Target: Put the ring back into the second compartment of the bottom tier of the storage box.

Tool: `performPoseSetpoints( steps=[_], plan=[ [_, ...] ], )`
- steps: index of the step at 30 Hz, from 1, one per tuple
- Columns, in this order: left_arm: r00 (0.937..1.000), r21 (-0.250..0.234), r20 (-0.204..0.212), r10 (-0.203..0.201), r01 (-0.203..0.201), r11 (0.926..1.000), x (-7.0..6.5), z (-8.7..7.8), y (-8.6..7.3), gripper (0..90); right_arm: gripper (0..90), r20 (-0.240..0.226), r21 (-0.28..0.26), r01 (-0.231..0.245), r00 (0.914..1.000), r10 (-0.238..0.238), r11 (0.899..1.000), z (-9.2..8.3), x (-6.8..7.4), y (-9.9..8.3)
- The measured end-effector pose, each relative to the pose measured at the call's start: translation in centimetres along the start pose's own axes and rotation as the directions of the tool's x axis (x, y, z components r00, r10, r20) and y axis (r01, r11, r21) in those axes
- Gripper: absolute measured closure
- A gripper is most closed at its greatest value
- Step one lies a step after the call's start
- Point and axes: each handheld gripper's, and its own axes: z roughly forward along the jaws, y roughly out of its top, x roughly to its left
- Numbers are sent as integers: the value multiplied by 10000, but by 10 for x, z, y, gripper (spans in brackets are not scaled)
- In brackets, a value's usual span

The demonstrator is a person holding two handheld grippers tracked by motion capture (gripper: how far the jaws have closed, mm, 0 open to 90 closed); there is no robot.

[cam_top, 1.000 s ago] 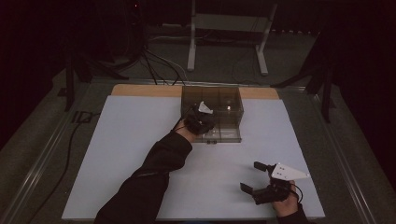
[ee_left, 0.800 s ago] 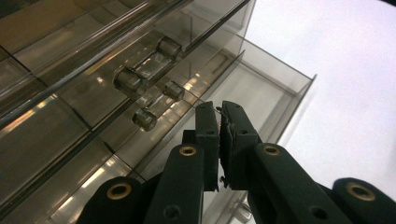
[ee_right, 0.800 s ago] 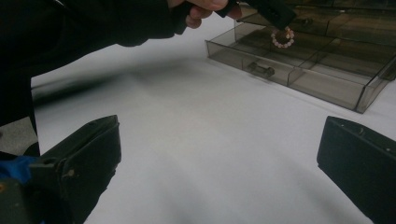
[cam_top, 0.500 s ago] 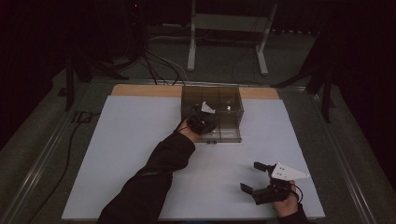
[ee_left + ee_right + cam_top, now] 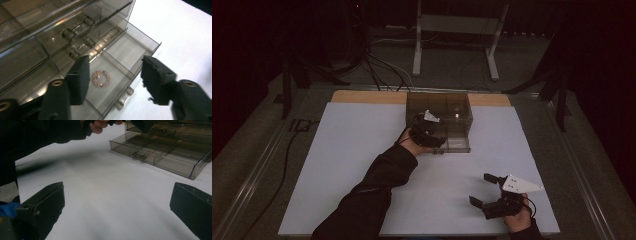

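The left gripper (image 5: 113, 80) hangs over the pulled-out bottom drawer (image 5: 140, 53) of the smoked-plastic drawer organiser (image 5: 439, 107). Its jaws have just been opening and now stand apart with nothing between the pads. The beaded bracelet (image 5: 101, 78) (pink beads with a few gold ones) lies flat on the floor of the drawer's compartment, below and between the jaws, apart from both.

Procedure for the step in hand, judged to be the release of the bracelet into the drawer:
1. Confirm that the bracelet lies wholly inside the compartment, clear of the divider walls.
2. Lift the gripper straight up and away so that neither pad snags the beads or the drawer front.
3. Keep clear of the drawer handle (image 5: 123, 98) until the jaws are out; only then push the drawer in.

The right gripper (image 5: 486, 192) rests on the white table (image 5: 342, 150) near its front edge, well apart from the organiser, jaws spread wide and empty.

Limits of observation: the high view is dark, and the left hand (image 5: 414, 145) covers the drawer's left part. The contents of the upper drawers are blurred by reflections. The left gripper view cuts off the organiser's top.
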Motion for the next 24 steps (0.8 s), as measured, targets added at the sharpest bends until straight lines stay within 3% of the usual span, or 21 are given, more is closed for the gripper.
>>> performPoseSetpoints(
  steps=[2,5,10,15,20,24],
  plan=[
    [9999,285,-108,-4,7,9996,-1,-3,-1,324,0,-3,40,-12,10000,12,10000,1,-1,0],
    [9981,468,-535,315,-290,9985,-4,-8,-1,275,0,9,36,-68,10000,68,10000,1,-1,-1],
    [9976,563,-697,-20,59,9984,-2,-15,-2,203,0,9,52,-122,9999,122,9999,2,-2,-1],
    [9987,627,-489,-163,194,9978,2,-19,-4,115,0,57,-9,-229,9997,230,9997,0,-4,-2],
    [9996,530,11,-273,272,9982,8,-29,-11,25,0,80,-64,-331,9994,331,9994,-2,-6,-3],
    [9995,471,117,-277,271,9985,10,-37,-16,14,0,56,-29,-281,9996,281,9996,-1,-6,-3]
  ],
)
